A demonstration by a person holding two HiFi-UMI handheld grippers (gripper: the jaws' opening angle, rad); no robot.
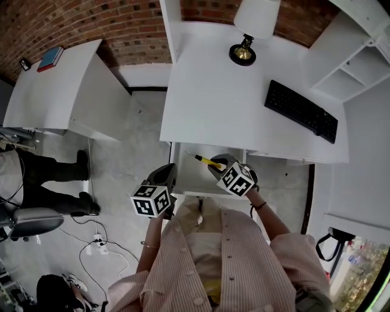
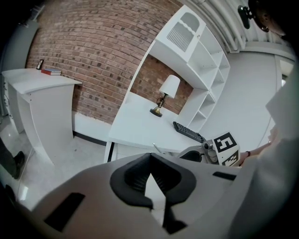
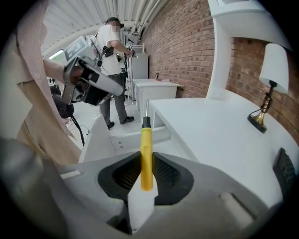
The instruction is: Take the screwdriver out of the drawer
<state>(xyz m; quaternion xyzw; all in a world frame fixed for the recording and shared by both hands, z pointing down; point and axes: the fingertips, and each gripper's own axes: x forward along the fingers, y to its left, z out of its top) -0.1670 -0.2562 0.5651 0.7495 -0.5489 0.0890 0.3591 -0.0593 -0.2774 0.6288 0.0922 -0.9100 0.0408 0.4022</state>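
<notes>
White desk (image 1: 231, 97) stands against a brick wall, its drawer (image 1: 194, 180) pulled open. The yellow-handled screwdriver (image 3: 146, 154) is held above the open drawer, its long axis in line with the jaws, the metal tip pointed ahead, away from the person. It is clamped by its handle in the right gripper (image 3: 146, 176). The left gripper (image 2: 150, 167), closed and empty, is held near the drawer's front.

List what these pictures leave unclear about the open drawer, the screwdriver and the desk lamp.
1. White open drawer: head view, its inside is partly hidden by the right hand-held gripper.
2. Yellow-handled screwdriver: right gripper view, its thin metal tip is too small to tell the type.
3. White-shaded brass desk lamp: head view, the shade's top is cut off by the upper edge.
</notes>
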